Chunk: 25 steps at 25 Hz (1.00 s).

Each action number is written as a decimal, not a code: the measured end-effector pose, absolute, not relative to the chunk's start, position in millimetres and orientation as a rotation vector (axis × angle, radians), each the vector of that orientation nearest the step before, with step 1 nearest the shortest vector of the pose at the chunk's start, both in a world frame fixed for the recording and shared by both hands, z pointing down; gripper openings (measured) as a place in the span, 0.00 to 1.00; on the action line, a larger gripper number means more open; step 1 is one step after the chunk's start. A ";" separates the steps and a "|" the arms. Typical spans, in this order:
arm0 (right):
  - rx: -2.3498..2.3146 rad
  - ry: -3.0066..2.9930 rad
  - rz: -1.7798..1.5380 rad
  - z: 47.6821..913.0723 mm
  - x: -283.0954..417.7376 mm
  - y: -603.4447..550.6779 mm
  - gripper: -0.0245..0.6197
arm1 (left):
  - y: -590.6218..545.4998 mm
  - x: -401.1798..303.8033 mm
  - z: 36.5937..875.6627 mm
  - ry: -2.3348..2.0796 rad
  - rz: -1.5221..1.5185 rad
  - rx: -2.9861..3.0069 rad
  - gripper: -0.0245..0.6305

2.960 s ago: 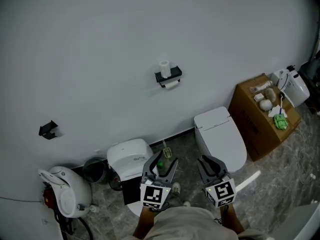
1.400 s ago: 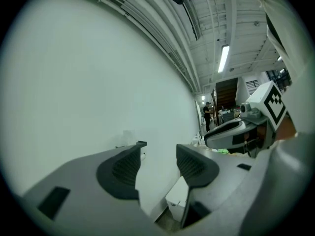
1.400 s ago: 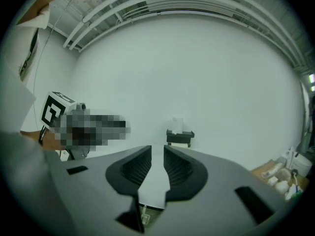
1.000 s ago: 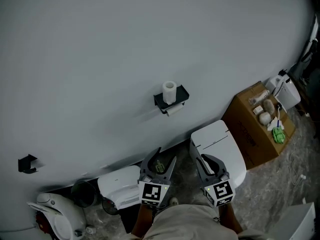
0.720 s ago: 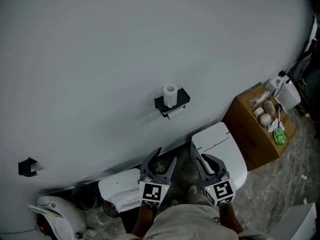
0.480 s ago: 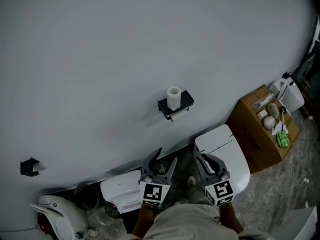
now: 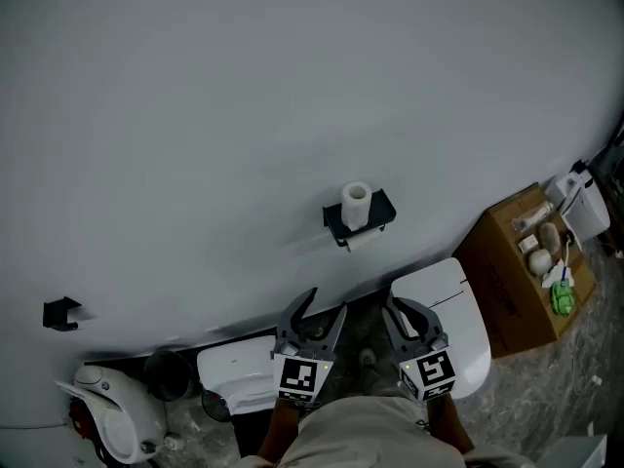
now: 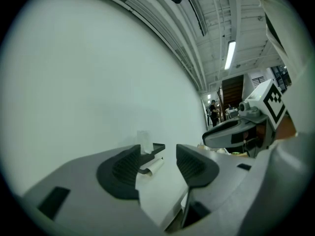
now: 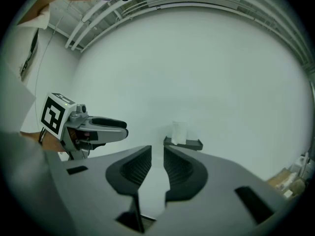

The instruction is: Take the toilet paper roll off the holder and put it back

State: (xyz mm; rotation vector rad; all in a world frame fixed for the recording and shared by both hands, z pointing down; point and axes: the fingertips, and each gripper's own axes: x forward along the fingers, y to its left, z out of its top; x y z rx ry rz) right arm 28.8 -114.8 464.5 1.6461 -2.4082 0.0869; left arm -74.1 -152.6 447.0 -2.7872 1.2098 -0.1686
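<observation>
One upright white roll (image 7: 356, 204)

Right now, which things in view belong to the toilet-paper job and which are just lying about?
Job: wall holder, upright roll on its shelf, roll hung beneath, left tool, right tool.
Lying about: toilet, cardboard box, black wall bracket.

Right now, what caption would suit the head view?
Left tool and right tool point toward a wall holder with a toilet paper roll standing on top.
</observation>
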 end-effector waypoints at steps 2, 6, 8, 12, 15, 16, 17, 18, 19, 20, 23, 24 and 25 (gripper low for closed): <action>1.628 -2.427 0.087 466.1 31.4 -126.2 0.15 | -162.2 -72.6 448.4 1.239 -0.177 -2.780 0.40; 1.591 -2.461 0.085 464.3 39.4 -146.1 0.15 | -180.0 -67.4 447.3 1.286 -0.197 -2.756 0.40; 1.575 -2.478 0.094 465.4 44.4 -156.2 0.15 | -188.8 -64.2 445.8 1.311 -0.204 -2.740 0.40; 1.531 -2.512 0.096 465.5 50.0 -175.2 0.15 | -202.4 -60.0 442.7 1.356 -0.216 -2.707 0.40; 1.482 -2.531 0.116 464.4 50.9 -185.9 0.15 | -209.0 -56.9 443.2 1.390 -0.235 -2.690 0.40; 1.471 -2.542 0.115 463.4 51.3 -189.7 0.15 | -211.0 -55.5 443.1 1.401 -0.242 -2.686 0.40; 1.462 -2.553 0.111 462.8 52.1 -193.6 0.15 | -213.0 -54.0 443.0 1.413 -0.248 -2.681 0.40; 1.453 -2.562 0.109 462.9 53.1 -197.1 0.15 | -215.0 -52.6 443.0 1.424 -0.253 -2.676 0.40; 1.443 -2.570 0.111 463.4 54.1 -200.4 0.15 | -216.9 -51.3 443.2 1.434 -0.258 -2.671 0.40; 1.433 -2.578 0.113 464.1 55.2 -203.4 0.15 | -218.8 -50.0 443.6 1.445 -0.262 -2.667 0.40; 1.407 -2.599 0.117 465.8 59.8 -211.1 0.15 | -223.7 -45.4 444.7 1.472 -0.280 -2.655 0.40; 1.402 -2.606 0.118 465.7 61.8 -213.5 0.15 | -225.3 -43.3 444.6 1.478 -0.284 -2.651 0.40; 1.397 -2.613 0.118 465.5 64.0 -215.9 0.15 | -227.1 -40.9 444.5 1.484 -0.289 -2.647 0.40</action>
